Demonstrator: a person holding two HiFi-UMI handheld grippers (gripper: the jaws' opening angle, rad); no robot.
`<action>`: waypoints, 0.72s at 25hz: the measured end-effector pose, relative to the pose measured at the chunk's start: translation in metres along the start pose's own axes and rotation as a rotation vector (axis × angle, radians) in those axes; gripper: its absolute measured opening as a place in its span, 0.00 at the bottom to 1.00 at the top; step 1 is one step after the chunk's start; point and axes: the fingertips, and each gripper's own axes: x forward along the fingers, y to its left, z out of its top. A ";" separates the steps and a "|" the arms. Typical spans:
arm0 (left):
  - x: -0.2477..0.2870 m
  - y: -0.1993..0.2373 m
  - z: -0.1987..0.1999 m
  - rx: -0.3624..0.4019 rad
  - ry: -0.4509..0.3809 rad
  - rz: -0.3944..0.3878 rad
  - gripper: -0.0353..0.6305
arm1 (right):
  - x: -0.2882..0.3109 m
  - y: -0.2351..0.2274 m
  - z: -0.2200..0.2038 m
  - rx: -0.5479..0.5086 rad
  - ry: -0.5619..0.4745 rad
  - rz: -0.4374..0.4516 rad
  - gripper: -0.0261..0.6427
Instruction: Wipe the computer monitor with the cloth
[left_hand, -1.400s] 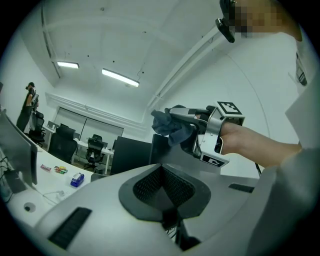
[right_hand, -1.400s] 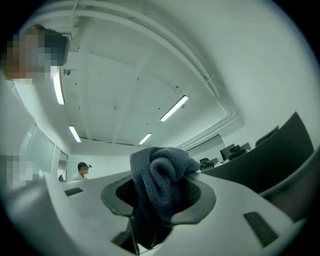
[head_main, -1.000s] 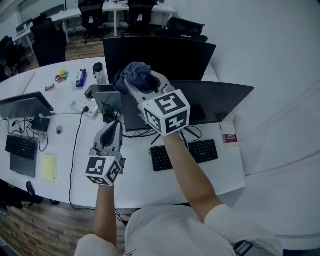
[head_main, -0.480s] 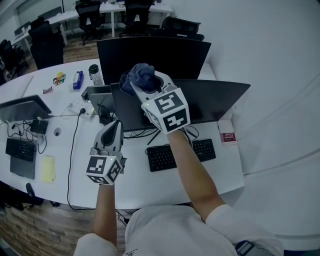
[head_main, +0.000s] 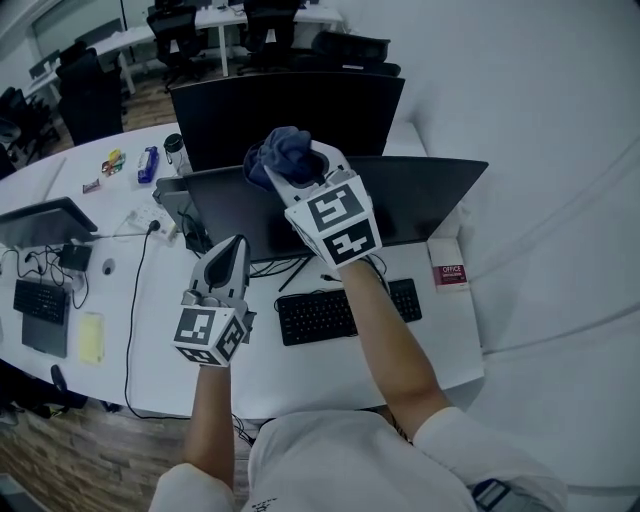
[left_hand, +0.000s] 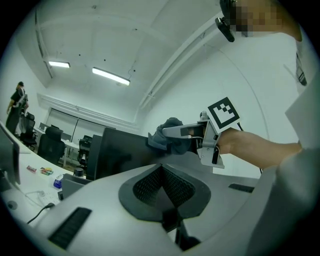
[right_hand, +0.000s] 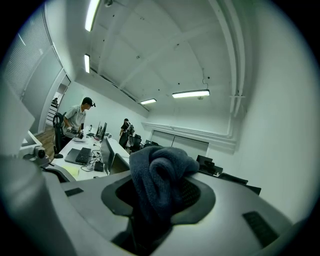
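Right gripper view shows your right gripper (right_hand: 161, 200) clamped on the bunched dark cloth (right_hand: 160, 172), which bulges out past the jaws. In the head view, that cloth sits at the top edge of the nearer computer monitor (head_main: 430, 200), toward its left half. It looks to be touching the edge, though the steep angle leaves that unsure. Your left gripper (head_main: 236, 250) hangs lower, before the monitor's left end, jaws pressed together on nothing.
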 end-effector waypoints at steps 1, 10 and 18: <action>0.004 -0.008 0.001 0.005 -0.001 -0.009 0.06 | -0.005 -0.006 -0.002 -0.002 0.000 -0.003 0.28; 0.042 -0.067 0.002 0.025 0.001 -0.048 0.06 | -0.048 -0.062 -0.033 0.010 0.019 -0.048 0.28; 0.069 -0.108 0.001 0.037 0.006 -0.064 0.06 | -0.080 -0.113 -0.055 0.033 0.017 -0.088 0.28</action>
